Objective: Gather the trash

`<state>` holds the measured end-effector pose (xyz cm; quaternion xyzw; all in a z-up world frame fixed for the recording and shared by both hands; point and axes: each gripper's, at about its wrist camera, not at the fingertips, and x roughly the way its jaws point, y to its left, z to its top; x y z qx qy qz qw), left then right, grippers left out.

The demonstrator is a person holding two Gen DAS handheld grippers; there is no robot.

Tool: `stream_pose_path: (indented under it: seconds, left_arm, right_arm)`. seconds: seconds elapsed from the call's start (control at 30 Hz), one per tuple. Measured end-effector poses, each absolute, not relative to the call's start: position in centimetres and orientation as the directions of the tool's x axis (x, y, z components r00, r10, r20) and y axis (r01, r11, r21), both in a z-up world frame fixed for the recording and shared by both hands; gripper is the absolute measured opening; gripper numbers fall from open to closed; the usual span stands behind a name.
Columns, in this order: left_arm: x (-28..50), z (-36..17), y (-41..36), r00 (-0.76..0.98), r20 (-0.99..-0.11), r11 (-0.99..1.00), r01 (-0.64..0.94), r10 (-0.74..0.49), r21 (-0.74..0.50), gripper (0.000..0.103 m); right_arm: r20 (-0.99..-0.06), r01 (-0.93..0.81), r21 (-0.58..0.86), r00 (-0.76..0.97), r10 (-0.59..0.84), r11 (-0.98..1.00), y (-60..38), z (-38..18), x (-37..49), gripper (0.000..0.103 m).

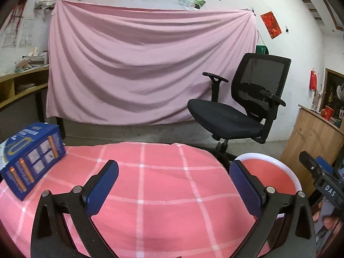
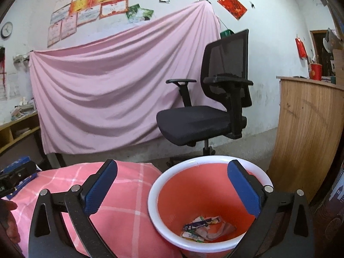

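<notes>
Right wrist view first, and the biggest thing up close is the worktop [image 2: 120, 195] under its pink checked cloth, bare of litter across everything showing from this side. Just beside its right edge sits the red bin [image 2: 215, 182] with the white rim, and down at its bottom lies the trash [image 2: 204, 228]: a small heap of crumpled wrappers and packets, already dropped in. The right tool [image 2: 172, 188] hangs over the bin's rim, jaws spread wide, nothing between the blue pads, so that hand is released and carrying nothing. Over in the left wrist view it's the same story: the left tool [image 1: 174, 186] is splayed open above the checked cloth, empty, with the bin's rim just past its right finger. One thing does remain on the cloth, a blue box [image 1: 32, 161] sitting at the left edge, printed and intact; whether it counts as rubbish I can't tell from here. Behind all this stand a black office chair [image 1: 240, 105] and a pink sheet [image 1: 150, 64] hung on the wall, neither part of the job. My read: the collecting looks close to finished, with the wrappers binned, both hands free, and only that box left as a possible last pick.
</notes>
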<state>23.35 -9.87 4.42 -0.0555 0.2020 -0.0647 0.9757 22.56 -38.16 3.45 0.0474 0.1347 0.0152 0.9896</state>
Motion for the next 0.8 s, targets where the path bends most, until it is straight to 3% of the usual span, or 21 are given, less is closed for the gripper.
stream_pose_path:
  seconds: [0.4,0.8]
  left_arm:
    - [18.9,4.1,-8.0,0.933,-0.338,0.989,0.09,-0.126,-0.12,0.101]
    - [15.0,4.3,-5.8,0.942,-0.315,0.992,0.092,-0.117,-0.092,0.101]
  right_arm:
    - [-0.179,-0.046,0.065,0.982,0.057,0.997,-35.7,3.3,18.1,0.103]
    - [-0.207,-0.077,0.033,0.975,0.082,0.996,-32.8,4.0,14.7,0.103]
